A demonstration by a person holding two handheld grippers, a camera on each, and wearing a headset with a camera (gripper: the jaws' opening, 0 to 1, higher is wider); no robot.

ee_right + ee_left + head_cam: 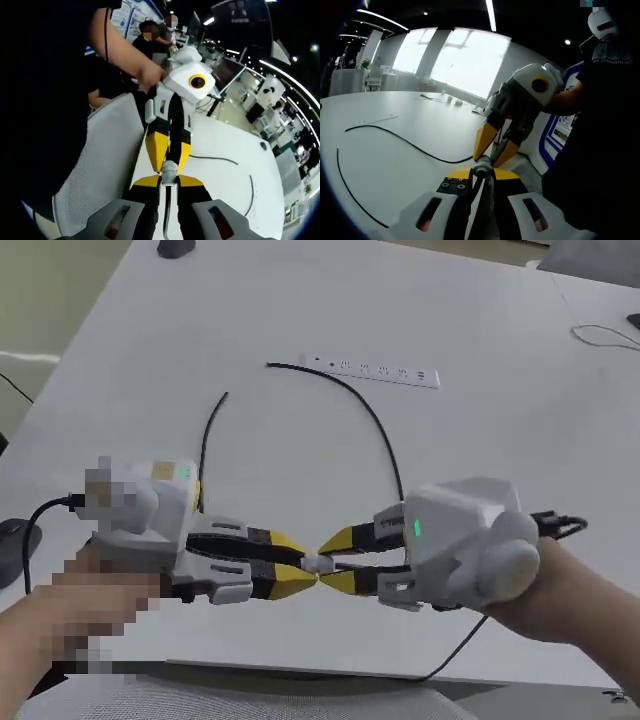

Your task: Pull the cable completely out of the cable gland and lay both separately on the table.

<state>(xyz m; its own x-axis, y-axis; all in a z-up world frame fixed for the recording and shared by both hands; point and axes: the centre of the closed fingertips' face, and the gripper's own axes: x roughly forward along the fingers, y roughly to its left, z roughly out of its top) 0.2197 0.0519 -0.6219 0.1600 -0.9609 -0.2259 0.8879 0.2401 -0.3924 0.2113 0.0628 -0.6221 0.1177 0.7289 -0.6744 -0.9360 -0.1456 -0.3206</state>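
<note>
The gland [318, 564] hung just above the near edge of the table [480, 420], caught where the two grippers met tip to tip on a line running left to right. The left gripper [307, 573] and the right gripper [331, 562] were each pinched narrow on it from opposite sides. Whether the right one gripped the gland's body or the cable [372, 418] at its mouth, I could not quite tell. The cable's loose lengths curved away over the table behind. A pull would probably need to follow that shared line, hands parting.
</note>
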